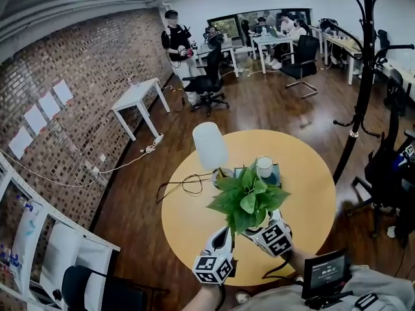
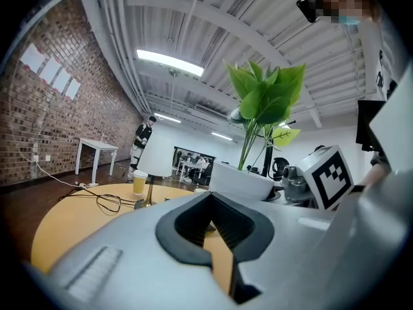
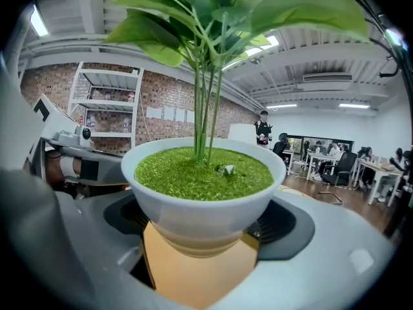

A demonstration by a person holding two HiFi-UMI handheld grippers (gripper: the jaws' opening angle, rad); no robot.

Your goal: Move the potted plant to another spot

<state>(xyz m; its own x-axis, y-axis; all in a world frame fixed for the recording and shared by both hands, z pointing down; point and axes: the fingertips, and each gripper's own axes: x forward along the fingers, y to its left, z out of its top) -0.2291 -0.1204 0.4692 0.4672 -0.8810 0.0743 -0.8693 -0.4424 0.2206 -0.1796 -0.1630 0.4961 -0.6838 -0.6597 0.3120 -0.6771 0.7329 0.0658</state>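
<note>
Head view: green-leafed potted plant in white ceramic bowl [image 1: 249, 201] at the near edge of the round yellow wooden table [image 1: 188, 219], between my left gripper [image 1: 224, 237] and right gripper [image 1: 260, 229].
Left gripper view: jaws apart, empty.
Right gripper view: jaws clamped on the plant's bowl [image 3: 203, 202].

Potted plant [image 3: 203, 199] had white pot, bright green leaves & moss. Table [image 1: 194, 232] was yellow-tan, lamp [image 1: 209, 145] white. My left gripper [image 2: 213, 228] & right gripper [image 3: 205, 228] were grey w/ black pads, blk/wht square markers. Brick wall [image 1: 97, 96] was red-brown.
</note>
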